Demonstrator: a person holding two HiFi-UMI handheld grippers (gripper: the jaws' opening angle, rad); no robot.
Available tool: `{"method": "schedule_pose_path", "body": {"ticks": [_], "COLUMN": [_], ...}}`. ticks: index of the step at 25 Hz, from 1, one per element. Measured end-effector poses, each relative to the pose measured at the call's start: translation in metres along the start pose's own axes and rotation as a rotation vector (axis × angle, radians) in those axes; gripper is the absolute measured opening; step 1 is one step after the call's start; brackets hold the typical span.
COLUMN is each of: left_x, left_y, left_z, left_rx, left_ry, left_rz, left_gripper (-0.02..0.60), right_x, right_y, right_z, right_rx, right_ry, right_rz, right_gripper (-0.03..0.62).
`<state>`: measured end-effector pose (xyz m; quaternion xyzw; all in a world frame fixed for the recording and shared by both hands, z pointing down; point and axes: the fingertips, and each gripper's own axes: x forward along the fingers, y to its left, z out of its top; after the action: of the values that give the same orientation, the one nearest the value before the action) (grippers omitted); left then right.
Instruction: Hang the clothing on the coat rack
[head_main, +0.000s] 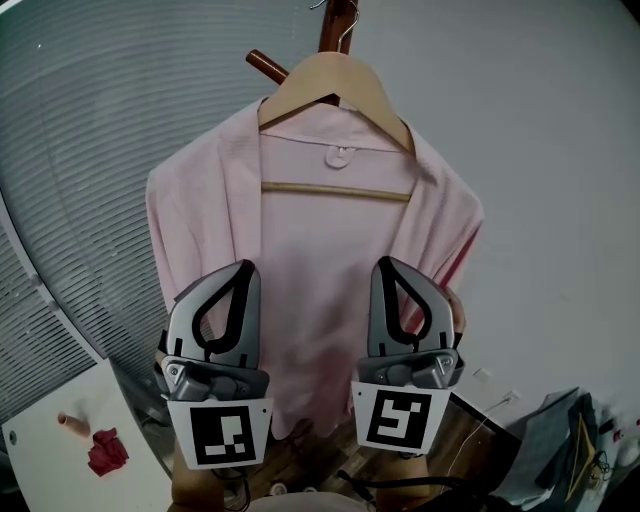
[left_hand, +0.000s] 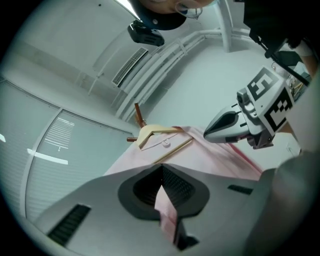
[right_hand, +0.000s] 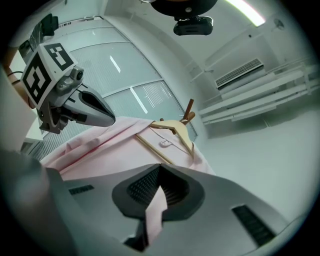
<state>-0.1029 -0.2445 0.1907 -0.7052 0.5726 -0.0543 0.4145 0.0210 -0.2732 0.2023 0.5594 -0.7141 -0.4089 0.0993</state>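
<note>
A pink garment (head_main: 320, 290) hangs on a wooden hanger (head_main: 335, 85), whose hook sits on the brown coat rack (head_main: 338, 22) at the top. Both grippers are low on the garment's front. My left gripper (head_main: 243, 268) is shut on a fold of the pink fabric (left_hand: 167, 210) at the left front edge. At the right front edge my right gripper (head_main: 388, 265) is shut on another fold of that fabric (right_hand: 155, 212). In each gripper view the hanger (left_hand: 157, 132) (right_hand: 176, 131) and the rack's peg show beyond the jaws.
A grey wall stands behind the rack and a ribbed blind (head_main: 90, 130) fills the left. Below left is a white table (head_main: 70, 450) with a red object (head_main: 106, 450). Cables and a blue-grey bag (head_main: 555, 450) lie at the lower right.
</note>
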Motion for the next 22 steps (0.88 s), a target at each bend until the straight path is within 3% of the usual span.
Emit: {"method": "schedule_pose_path", "body": {"ticks": [4,16,22], "left_x": [-0.006,-0.012,-0.01], "left_y": [-0.004,-0.01,-0.016], "left_z": [-0.005,-0.013,-0.019], "left_rx": [-0.051,-0.108,-0.094], "left_ry": [0.005,0.01,0.038], "left_rz": [0.0,0.015,0.008], "left_gripper": [0.014,0.014,0.014], "right_x": [-0.003,-0.006,-0.006], "right_y": [0.005,0.01,0.014], "right_z": [-0.003,-0.007,-0.011], "right_rx": [0.007,0.016,0.032], "right_ry": [0.002,0.011,0.023], "right_rz": [0.005,0.004,0.003], "right_gripper": [0.02,0.02,0.02]}}
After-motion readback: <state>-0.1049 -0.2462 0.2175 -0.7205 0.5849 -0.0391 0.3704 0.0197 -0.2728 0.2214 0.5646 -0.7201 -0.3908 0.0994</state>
